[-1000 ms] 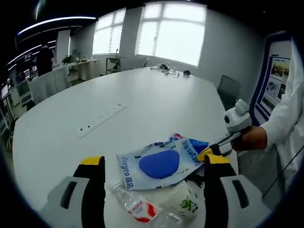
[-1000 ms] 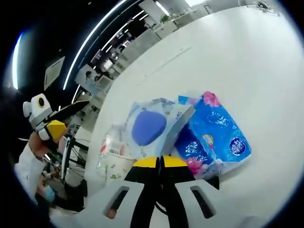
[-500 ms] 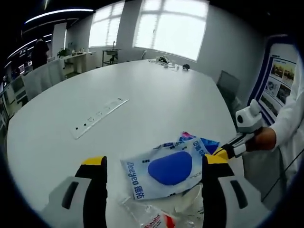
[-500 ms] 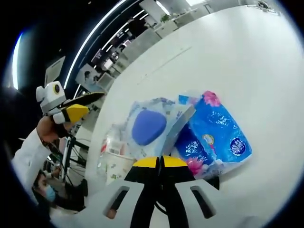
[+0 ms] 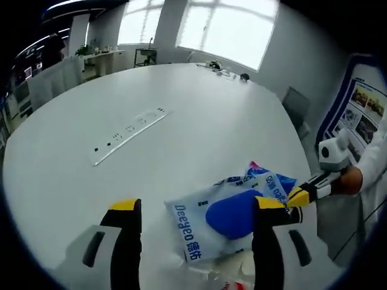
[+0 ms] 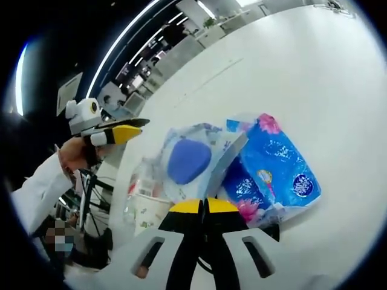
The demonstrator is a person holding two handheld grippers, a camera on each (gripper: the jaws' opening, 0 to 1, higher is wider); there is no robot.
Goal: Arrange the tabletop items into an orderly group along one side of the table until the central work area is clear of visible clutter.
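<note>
A white pouch with a blue oval [image 5: 221, 219] lies near the table edge, leaning on a blue flowered tissue pack [image 5: 270, 181]. My left gripper [image 5: 195, 204] hovers open above them, with the pouch showing between its yellow-tipped jaws. My right gripper [image 6: 202, 206] is shut, its tips at the near edge of the pouch [image 6: 188, 161] and the tissue pack [image 6: 275, 172]; whether it pinches either is unclear. Beside the pouch stand a paper cup [image 6: 145, 212] and a clear plastic bottle [image 6: 135, 181]. The right gripper [image 5: 300, 196] enters the left gripper view from the right. The left gripper [image 6: 123, 133] hangs at the upper left of the right gripper view.
A white power strip [image 5: 128, 135] lies flat on the large white table [image 5: 199, 109], farther in. Small items sit at the table's far end [image 5: 214, 65]. A grey chair [image 5: 295, 112] stands beside the table. A person's hand [image 5: 352, 180] and white sleeve hold the right gripper.
The left gripper has moved in over the items, staying open, and the pouch now sits lower and farther right in its view. The right gripper and the items have not moved.
</note>
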